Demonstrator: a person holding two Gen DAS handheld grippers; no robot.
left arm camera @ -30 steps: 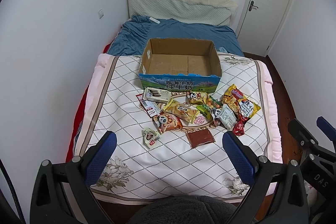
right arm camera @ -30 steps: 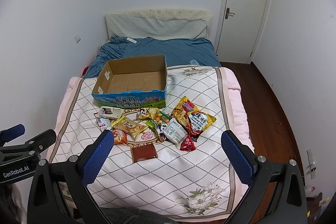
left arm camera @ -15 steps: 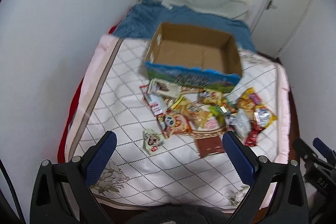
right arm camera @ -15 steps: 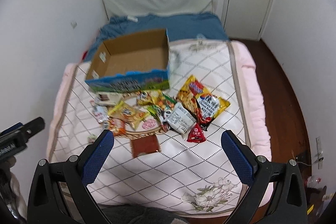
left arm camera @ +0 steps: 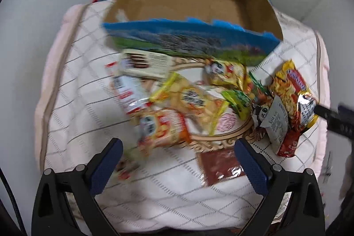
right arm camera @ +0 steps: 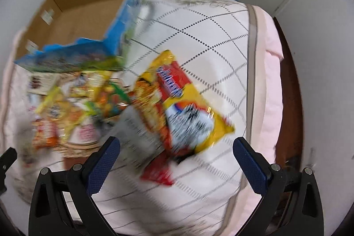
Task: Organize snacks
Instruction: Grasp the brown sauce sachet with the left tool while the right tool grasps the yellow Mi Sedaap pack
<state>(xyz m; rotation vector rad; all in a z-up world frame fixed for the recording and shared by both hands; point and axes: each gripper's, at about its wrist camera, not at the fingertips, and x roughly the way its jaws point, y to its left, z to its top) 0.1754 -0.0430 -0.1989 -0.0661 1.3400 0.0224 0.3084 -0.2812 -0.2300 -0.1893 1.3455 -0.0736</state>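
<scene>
the right gripper (right arm camera: pixel 176 160) has its jaws spread wide and empty; the yellow noodle bag (right arm camera: pixel 183 103) lies just ahead between them, long axis slanting away to the left; the left gripper (left arm camera: pixel 178 162), jaws equally wide and empty, faces the orange snack pack (left arm camera: pixel 162 131); the box (left arm camera: pixel 192 3) sits beyond.

An open cardboard box (left arm camera: pixel 190 3) with a blue-and-green printed front stood upright and empty on the quilted bed cover. The snack packets lay loose in front of it, overlapping in a heap. A white wafer box (left arm camera: pixel 143 62) lay nearest the box front. A yellow cracker packet (left arm camera: pixel 190 103) lay at the centre, an orange panda-print packet (left arm camera: pixel 163 129) beside it. A flat brown packet (left arm camera: pixel 221 164) lay apart. A large yellow-and-red noodle bag (right arm camera: pixel 181 103) lay rightmost, overlapping a small red sachet (right arm camera: pixel 158 174). Both views were motion-blurred.
</scene>
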